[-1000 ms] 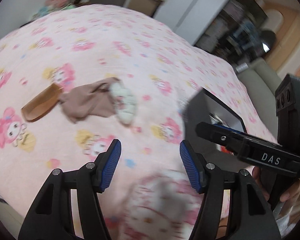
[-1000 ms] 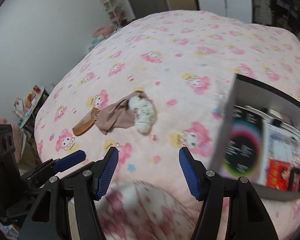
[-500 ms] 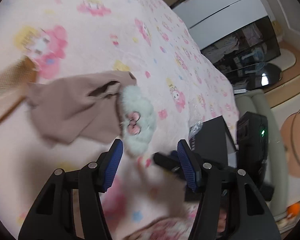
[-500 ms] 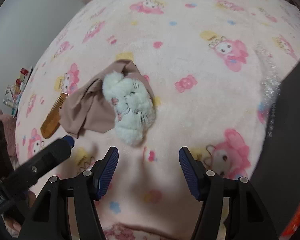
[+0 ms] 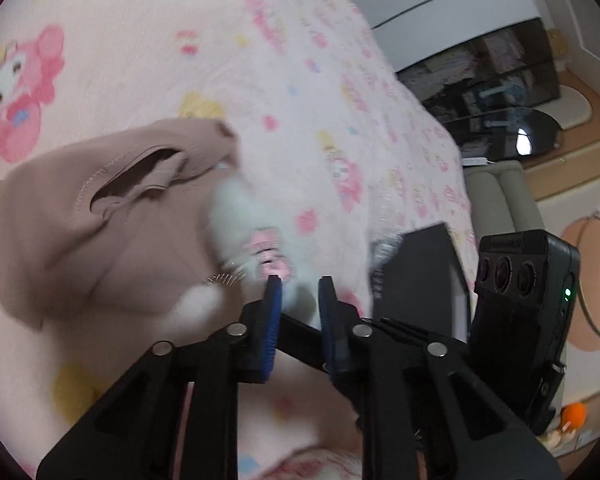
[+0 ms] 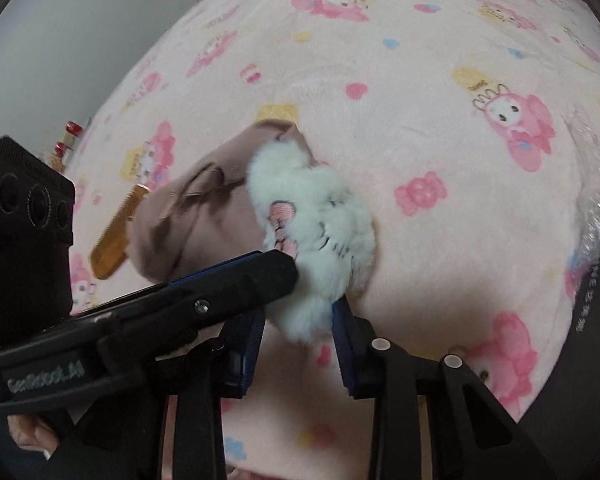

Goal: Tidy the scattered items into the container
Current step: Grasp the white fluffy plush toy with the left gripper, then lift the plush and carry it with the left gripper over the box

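Note:
A fluffy pale-green plush toy (image 6: 320, 220) with a pink ear lies on the pink bedspread, partly on a beige cloth (image 6: 196, 216). My right gripper (image 6: 298, 320) has closed around the plush's lower end. My left gripper (image 5: 298, 292) is nearly shut on the same plush (image 5: 248, 224), its fingers (image 6: 236, 276) reaching in from the left in the right wrist view. An amber comb (image 6: 116, 236) lies left of the cloth. The black container (image 5: 424, 272) stands on the bed to the right.
The pink cartoon-print bedspread (image 6: 420, 120) covers the whole bed. A clear plastic wrap (image 6: 596, 208) lies at the container's side. Shelves, a cabinet and a grey sofa (image 5: 500, 200) stand beyond the bed.
Both grippers have moved in on the plush toy and narrowed from wide open to closed on it.

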Available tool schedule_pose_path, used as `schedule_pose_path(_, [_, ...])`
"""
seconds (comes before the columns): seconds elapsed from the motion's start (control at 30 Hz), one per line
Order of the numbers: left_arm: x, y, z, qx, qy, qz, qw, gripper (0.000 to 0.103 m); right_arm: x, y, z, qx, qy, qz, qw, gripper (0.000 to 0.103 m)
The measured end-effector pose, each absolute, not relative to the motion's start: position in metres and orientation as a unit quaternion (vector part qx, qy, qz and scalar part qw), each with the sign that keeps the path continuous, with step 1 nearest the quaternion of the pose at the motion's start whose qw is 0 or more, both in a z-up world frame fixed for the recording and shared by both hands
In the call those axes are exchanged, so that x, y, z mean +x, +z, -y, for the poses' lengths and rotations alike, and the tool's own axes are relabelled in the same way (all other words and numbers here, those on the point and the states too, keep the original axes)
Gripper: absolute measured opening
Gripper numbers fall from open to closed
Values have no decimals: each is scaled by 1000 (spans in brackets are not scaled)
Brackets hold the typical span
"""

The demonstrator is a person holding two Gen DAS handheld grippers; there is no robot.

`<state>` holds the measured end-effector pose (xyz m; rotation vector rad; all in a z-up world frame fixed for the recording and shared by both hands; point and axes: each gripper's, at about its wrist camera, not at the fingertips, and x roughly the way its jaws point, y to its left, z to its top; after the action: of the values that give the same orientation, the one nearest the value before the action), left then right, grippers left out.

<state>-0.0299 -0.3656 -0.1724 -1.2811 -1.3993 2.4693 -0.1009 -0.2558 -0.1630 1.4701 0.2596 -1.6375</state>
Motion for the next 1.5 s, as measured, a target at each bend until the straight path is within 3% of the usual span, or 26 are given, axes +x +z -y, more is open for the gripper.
schedule_pose_path(0.23, [-6, -110, 312, -398, 821, 407, 47, 15, -73, -93, 195, 551, -692, -57, 464, 24])
schedule_pose_path(0.47, [11, -107, 298, -415, 823, 388, -9, 17, -63, -83, 151, 560, -694, -30, 450, 25])
schedule_pose_path(0.6, [18, -138, 320, -442, 797, 411, -36, 39, -55, -101, 156, 587, -669, -52, 452, 38])
schedule_pose_path(0.77, [9, -182, 343, -475, 768, 427, -50, 46, -51, -135, 180, 619, -646, -97, 435, 40])
schedule_pose_path(0.83, [3, -196, 351, -480, 758, 438, -46, 55, -55, -150, 184, 636, -640, -101, 420, 40])
schedule_pose_path(0.93, [-10, -217, 358, -487, 746, 454, -23, 60, -66, -172, 190, 660, -627, -97, 402, 41])
schedule_pose_path(1.0, [-17, -229, 358, -494, 735, 465, -12, 59, -73, -188, 195, 676, -615, -88, 395, 41])
schedule_pose_path(1.07, [-20, -232, 353, -500, 736, 456, 1, 38, -77, -200, 197, 690, -601, -68, 397, 41])
schedule_pose_path(1.13, [-18, -227, 349, -491, 743, 454, 20, 32, -79, -207, 199, 696, -591, -49, 405, 39])
schedule_pose_path(1.17, [-16, -224, 348, -485, 747, 454, 25, 31, -78, -208, 199, 693, -593, -46, 407, 34])
schedule_pose_path(1.5, [16, -132, 320, -404, 807, 428, 52, 25, -58, -149, 169, 627, -643, 1, 440, 33])
